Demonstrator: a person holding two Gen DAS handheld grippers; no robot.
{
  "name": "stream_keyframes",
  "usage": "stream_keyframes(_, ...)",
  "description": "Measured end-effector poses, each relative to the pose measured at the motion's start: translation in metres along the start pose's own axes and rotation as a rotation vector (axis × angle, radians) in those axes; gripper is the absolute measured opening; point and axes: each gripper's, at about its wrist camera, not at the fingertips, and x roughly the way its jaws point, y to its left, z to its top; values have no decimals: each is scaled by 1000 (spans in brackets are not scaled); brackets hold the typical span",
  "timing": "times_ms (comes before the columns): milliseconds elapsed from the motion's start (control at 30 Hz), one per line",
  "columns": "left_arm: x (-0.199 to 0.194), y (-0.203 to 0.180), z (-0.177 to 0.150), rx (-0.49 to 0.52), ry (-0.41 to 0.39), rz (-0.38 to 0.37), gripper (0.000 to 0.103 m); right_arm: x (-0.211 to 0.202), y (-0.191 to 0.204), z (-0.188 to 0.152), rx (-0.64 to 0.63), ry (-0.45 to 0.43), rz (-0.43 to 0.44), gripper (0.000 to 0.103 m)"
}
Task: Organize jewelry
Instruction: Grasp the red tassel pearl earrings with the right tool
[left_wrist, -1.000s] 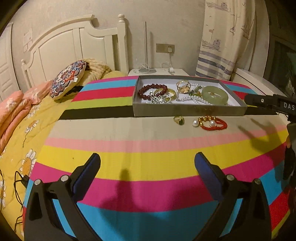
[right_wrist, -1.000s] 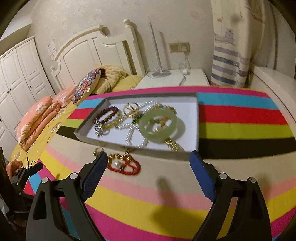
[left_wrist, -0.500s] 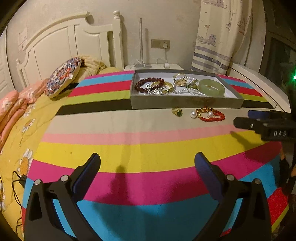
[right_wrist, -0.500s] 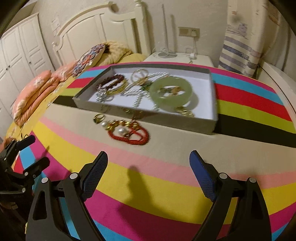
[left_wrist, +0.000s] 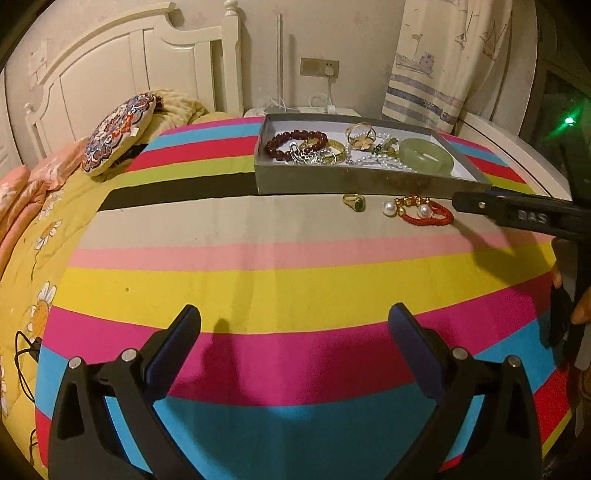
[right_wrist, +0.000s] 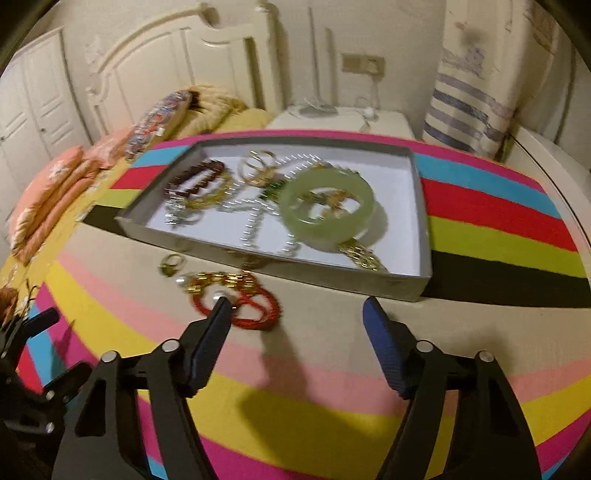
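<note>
Closing in now, the right gripper (right_wrist: 297, 308) has its jaws narrowing with nothing between them, only bare striped blanket (right_wrist: 332, 417), and its left fingertip (right_wrist: 222, 304) sits right at the near edge of the red cord bracelet (right_wrist: 255, 306). The risk as I see it: if that finger pushes on, the loose cord will likely skid or bunch on the soft cloth instead of getting pinched, and the pearl (right_wrist: 218, 294) beside it could roll off. Just past, at ten o'clock, a gold ring (right_wrist: 171, 263) lies by itself. Further out at twelve o'clock sits the grey tray (right_wrist: 419, 206), with the jade bangle (right_wrist: 327, 205) lying over a tangle of chains and beads; the blur hides the detail. The right hand tips its tool steeply down toward the bracelet. The left gripper (left_wrist: 294, 325) hangs back, jaws wide and empty, angled down over the blanket, well short of the jewelry
</note>
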Motion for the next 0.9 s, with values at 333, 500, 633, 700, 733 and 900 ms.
stream_keyframes(333, 4, 5, 0, -28, 15, -39, 101, 20, 10, 0, -36, 41, -38, 62)
stream_keyframes(500, 4, 6, 0, -37, 16, -47, 101, 21, 13, 0, -65, 44, -48, 55)
stream_keyframes(633, 4, 7, 0, -40, 15, -47, 101, 20, 18, -1, -98, 44, -32, 40)
stream_keyframes(700, 4, 8, -1, -40, 15, -48, 101, 18, 22, -3, -124, 39, -28, 31)
stream_keyframes(733, 4, 8, 0, -41, 16, -48, 101, 17, 24, -4, -136, 36, -21, 24)
stream_keyframes(900, 4, 9, -1, -41, 21, -45, 101, 12, 29, -10, -168, 23, -22, 9)
